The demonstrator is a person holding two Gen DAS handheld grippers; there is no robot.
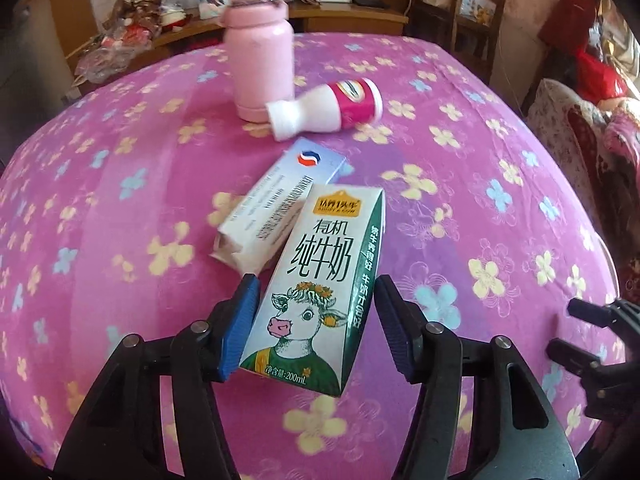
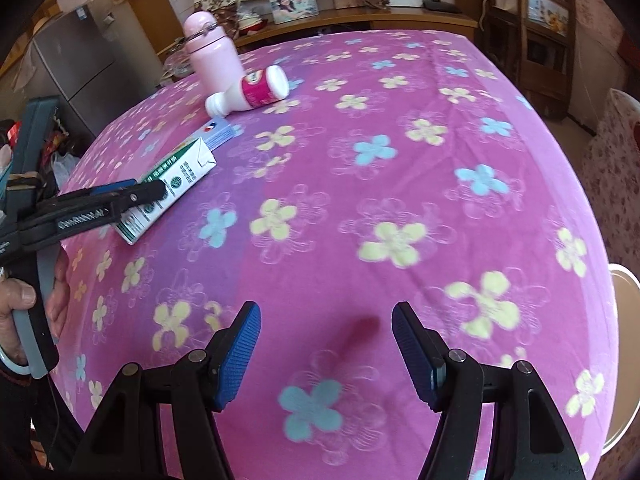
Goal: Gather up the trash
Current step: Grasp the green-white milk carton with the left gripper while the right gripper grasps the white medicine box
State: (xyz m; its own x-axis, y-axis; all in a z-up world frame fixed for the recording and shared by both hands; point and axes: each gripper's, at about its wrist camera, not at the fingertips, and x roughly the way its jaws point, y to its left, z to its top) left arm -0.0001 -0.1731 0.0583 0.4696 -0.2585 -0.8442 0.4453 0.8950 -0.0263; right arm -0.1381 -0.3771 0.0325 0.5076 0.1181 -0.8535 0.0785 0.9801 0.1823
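On the flowered pink tablecloth (image 1: pixel 460 128): one milk carton (image 1: pixel 316 280); one white-and-blue box (image 1: pixel 276 204); one toppled white bottle with pink label (image 1: pixel 328 108); one upright pink flask (image 1: pixel 258 52); two grippers, left gripper (image 1: pixel 314 312) and right gripper (image 2: pixel 326 354).

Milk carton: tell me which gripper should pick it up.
Left. The left gripper already straddles the milk carton, pads at its sides. The right gripper hangs open over bare tablecloth, well away from it.

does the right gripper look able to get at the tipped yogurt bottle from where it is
Probably yes: the right gripper is open and empty, and bare tablecloth lies between it and the bottle, with the milk carton off to one side.
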